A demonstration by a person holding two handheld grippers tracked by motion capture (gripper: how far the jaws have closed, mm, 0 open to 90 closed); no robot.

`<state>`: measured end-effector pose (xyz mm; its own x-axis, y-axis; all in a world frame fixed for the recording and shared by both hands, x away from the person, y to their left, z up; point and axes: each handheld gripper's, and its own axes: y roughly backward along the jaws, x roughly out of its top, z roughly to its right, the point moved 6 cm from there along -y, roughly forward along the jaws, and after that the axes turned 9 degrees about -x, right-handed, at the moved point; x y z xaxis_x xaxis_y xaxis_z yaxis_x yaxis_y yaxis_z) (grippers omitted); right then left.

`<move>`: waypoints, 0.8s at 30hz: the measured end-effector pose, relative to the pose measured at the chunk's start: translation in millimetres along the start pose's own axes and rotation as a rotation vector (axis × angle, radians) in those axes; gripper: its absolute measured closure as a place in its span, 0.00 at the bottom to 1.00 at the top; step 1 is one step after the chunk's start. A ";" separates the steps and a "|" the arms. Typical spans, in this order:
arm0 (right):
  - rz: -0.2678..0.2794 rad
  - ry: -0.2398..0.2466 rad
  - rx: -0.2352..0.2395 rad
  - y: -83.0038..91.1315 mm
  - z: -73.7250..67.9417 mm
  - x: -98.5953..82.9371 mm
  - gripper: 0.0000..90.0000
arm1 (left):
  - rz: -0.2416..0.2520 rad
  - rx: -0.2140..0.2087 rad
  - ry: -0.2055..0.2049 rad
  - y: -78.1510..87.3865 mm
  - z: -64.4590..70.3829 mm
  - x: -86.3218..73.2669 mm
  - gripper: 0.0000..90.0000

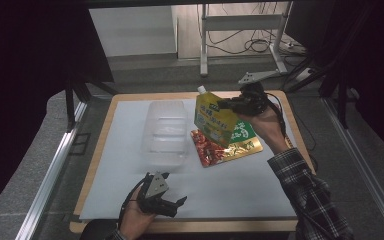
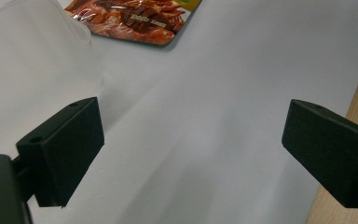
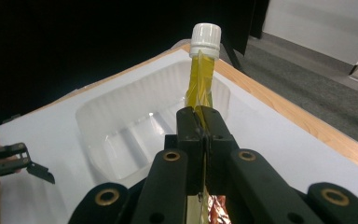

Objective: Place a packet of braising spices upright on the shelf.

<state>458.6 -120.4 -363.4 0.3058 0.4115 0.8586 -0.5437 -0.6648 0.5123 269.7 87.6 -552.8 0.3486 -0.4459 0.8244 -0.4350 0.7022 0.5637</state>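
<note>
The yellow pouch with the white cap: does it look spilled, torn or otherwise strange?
Nothing stands out. The yellow pouch hangs tilted in the right gripper, cap on, no spill visible on the table.

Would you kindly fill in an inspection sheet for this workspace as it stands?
Surface: white sheet over a wooden table.
Job's things: yellow spout pouch held up in the air; clear plastic tray beside it.
Clutter: red and gold snack packet lying flat; a green packet is partly hidden.
Grippers: right gripper shut on the pouch; left gripper open above the sheet, holding nothing.
Cables: one trails from the right gripper; more lie on the floor.
Surroundings: grey floor, metal frame.
</note>
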 end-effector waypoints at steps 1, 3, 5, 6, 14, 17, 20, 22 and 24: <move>0.002 -0.003 0.002 -1.7 0.6 0.9 0.97 | 0.000 0.000 0.000 -0.1 -0.1 0.0 0.06; 0.001 -0.002 0.001 -3.3 1.3 1.6 0.97 | 0.000 -0.001 0.000 -0.2 -0.1 -0.1 0.06; 0.001 -0.008 -0.001 -8.2 2.4 3.7 0.97 | 0.000 -0.005 -0.004 -0.7 0.1 -0.2 0.05; 0.001 -0.008 -0.001 -8.2 2.4 3.7 0.97 | 0.000 -0.005 -0.004 -0.7 0.1 -0.2 0.05; 0.019 -0.017 0.022 -21.9 6.6 13.1 0.97 | 0.006 -0.010 -0.014 0.5 0.5 0.2 0.05; 0.023 -0.017 0.028 -25.9 7.4 16.8 0.97 | 0.006 -0.011 -0.015 0.6 0.5 0.0 0.05; 0.022 -0.013 0.026 -29.4 8.0 19.5 0.97 | 0.008 -0.009 -0.013 0.9 1.3 -0.4 0.05; 0.021 -0.010 0.024 -34.3 8.5 22.9 0.97 | 0.016 -0.009 -0.015 2.8 1.6 -0.3 0.05; 0.020 -0.007 0.020 -37.8 8.7 25.6 0.97 | 0.022 -0.009 -0.014 3.8 1.8 -0.2 0.05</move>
<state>493.8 -90.2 -360.6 0.3009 0.3938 0.8685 -0.5335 -0.6854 0.4956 266.5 89.4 -550.7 0.3277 -0.4378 0.8372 -0.4348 0.7169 0.5450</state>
